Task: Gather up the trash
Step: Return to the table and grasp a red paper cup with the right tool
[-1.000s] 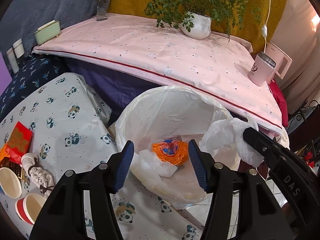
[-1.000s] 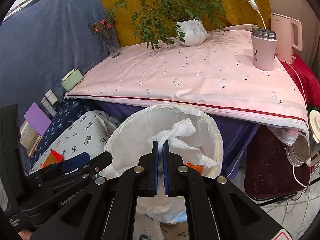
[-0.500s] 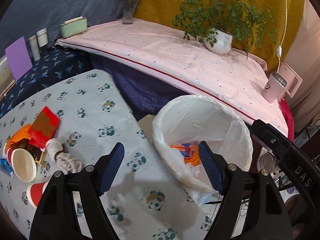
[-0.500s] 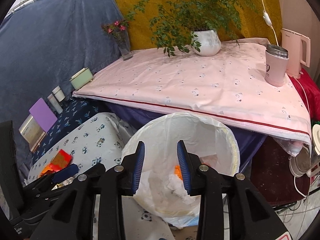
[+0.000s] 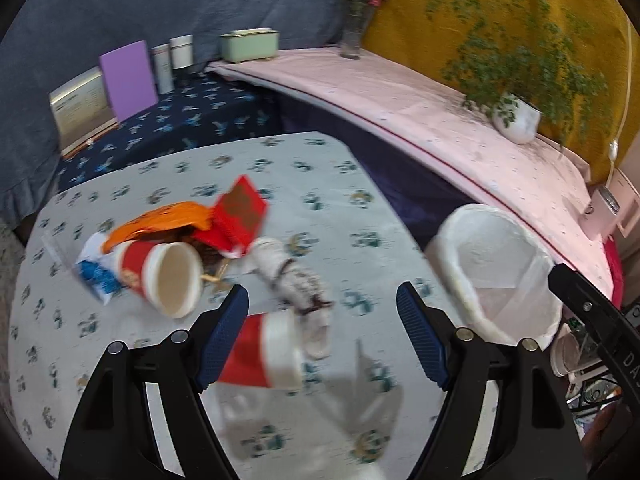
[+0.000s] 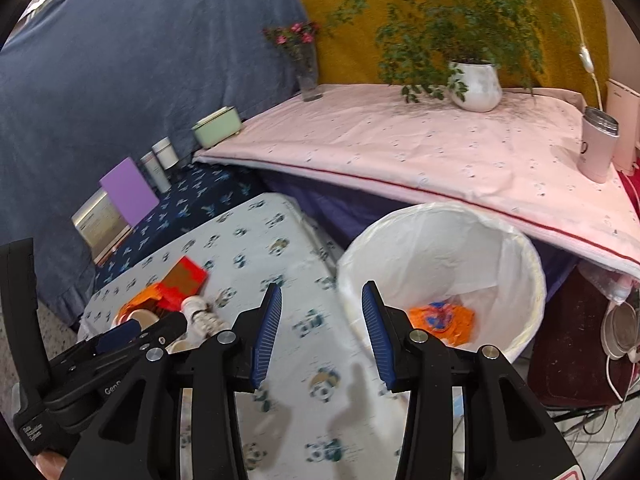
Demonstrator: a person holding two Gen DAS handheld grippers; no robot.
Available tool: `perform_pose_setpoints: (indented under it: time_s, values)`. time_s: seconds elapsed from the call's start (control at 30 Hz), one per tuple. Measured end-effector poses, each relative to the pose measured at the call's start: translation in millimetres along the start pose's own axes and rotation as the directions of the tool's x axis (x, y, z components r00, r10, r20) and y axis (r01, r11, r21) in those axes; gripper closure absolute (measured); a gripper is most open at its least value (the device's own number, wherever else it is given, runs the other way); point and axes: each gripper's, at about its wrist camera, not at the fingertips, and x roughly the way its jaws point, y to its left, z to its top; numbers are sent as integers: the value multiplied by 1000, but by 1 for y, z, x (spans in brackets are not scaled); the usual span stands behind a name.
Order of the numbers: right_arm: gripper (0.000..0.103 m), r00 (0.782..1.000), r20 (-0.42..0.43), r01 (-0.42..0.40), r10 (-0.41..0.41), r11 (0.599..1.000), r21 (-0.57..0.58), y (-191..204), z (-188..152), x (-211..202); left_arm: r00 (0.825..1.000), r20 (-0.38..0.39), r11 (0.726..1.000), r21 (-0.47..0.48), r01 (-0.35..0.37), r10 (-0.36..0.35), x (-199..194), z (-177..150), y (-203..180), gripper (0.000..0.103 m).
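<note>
- Left gripper (image 5: 322,320): jaws wide apart, nothing between them, above a red cup (image 5: 260,354) and a crumpled tissue (image 5: 294,280) on the surface (image 5: 340,184).
- Right gripper (image 6: 318,334): jaws have just been opening, empty, over the surface's edge beside the bin (image 6: 520,252).
- Wrappers (image 5: 236,210) and another cup (image 5: 168,274) lie clustered left; the surface's right side is bare.
- An orange wrapper (image 6: 442,318) sits inside the bin.

We see a thin, crinkled white plastic bin liner (image 6: 432,248), a matt panda-print cloth (image 5: 320,184), glossy red paper cups (image 5: 160,276) and ribbed blue gripper pads (image 6: 266,332).
</note>
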Motion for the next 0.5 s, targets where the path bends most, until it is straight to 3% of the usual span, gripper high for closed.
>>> perform_pose_setpoints:
  time_s: [0.23, 0.5]
  values:
    - [62, 997, -56, -61, 57, 996, -68, 48, -23, 9, 995, -15, 993, -55, -103, 103, -8, -17, 57, 30]
    - [62, 984, -140, -128, 112, 986, -110, 88, -46, 28, 988, -38, 982, -107, -153, 149, -8, -30, 98, 30]
